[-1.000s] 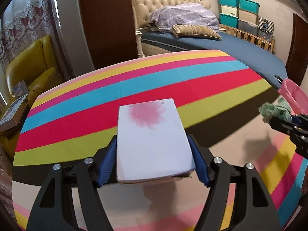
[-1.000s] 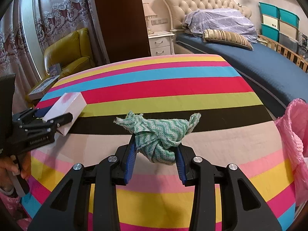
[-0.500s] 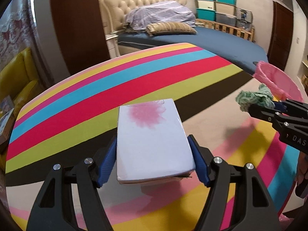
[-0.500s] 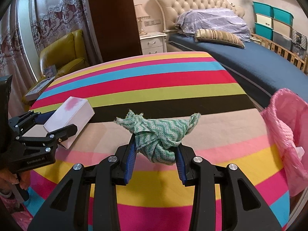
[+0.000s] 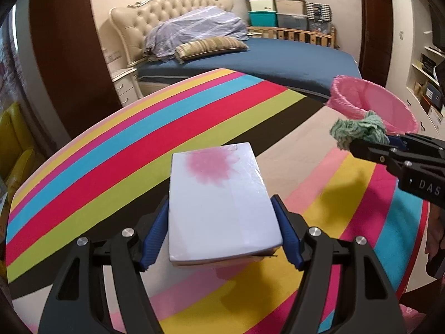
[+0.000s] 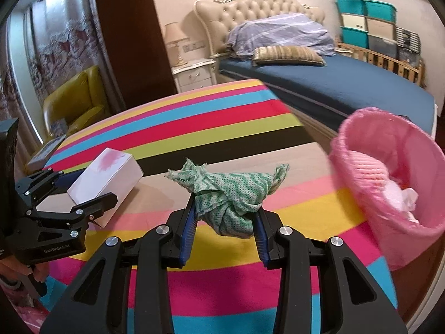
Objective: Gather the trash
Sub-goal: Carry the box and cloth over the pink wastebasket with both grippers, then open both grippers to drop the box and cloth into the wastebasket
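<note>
A: Where is the white box held?

B: It is pinched between the left gripper pads, above the striped cloth.

A: And the green rag?

B: It is clamped in the right gripper, left of the pink bin.

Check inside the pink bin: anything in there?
Pink bin already holds crumpled whitish and pink scraps against the liner. Its near wall covers the bottom, so deeper contents can't be told.
</note>
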Demonstrator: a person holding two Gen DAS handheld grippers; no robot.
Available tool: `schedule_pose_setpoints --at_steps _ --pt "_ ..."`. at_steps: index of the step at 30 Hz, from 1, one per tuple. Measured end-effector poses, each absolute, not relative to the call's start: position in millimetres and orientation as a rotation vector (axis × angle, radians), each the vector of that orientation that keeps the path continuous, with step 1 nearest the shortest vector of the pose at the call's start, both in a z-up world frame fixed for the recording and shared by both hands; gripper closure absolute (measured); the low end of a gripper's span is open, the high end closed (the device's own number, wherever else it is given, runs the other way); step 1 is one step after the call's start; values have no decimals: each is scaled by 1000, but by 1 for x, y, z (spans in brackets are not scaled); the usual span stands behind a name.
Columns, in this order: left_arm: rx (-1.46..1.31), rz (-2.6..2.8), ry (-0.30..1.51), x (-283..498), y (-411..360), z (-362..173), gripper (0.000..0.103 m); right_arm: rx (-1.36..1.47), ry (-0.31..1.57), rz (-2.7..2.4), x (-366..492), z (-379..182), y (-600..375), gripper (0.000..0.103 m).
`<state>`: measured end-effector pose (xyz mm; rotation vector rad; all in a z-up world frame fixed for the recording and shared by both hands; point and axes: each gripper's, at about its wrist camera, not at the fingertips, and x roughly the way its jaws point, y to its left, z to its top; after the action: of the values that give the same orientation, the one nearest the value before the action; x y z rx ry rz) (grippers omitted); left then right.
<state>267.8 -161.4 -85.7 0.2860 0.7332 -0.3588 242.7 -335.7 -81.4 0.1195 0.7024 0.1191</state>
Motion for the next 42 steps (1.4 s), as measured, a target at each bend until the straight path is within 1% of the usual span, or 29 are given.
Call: schedule_pose_setpoints --at_steps 17,25,35,42 --pt "334 -532 639 276 -263 -70 35 211 584 -91 209 -62 -434 67" --pt "320 -677 564 287 -318 -48 35 230 548 -219 194 -58 -489 67" --pt "269 -854 570 329 -404 -28 35 197 553 -278 216 -58 -534 66" --pt "243 -918 567 349 -451 -13 37 178 552 -274 235 -62 -548 65"
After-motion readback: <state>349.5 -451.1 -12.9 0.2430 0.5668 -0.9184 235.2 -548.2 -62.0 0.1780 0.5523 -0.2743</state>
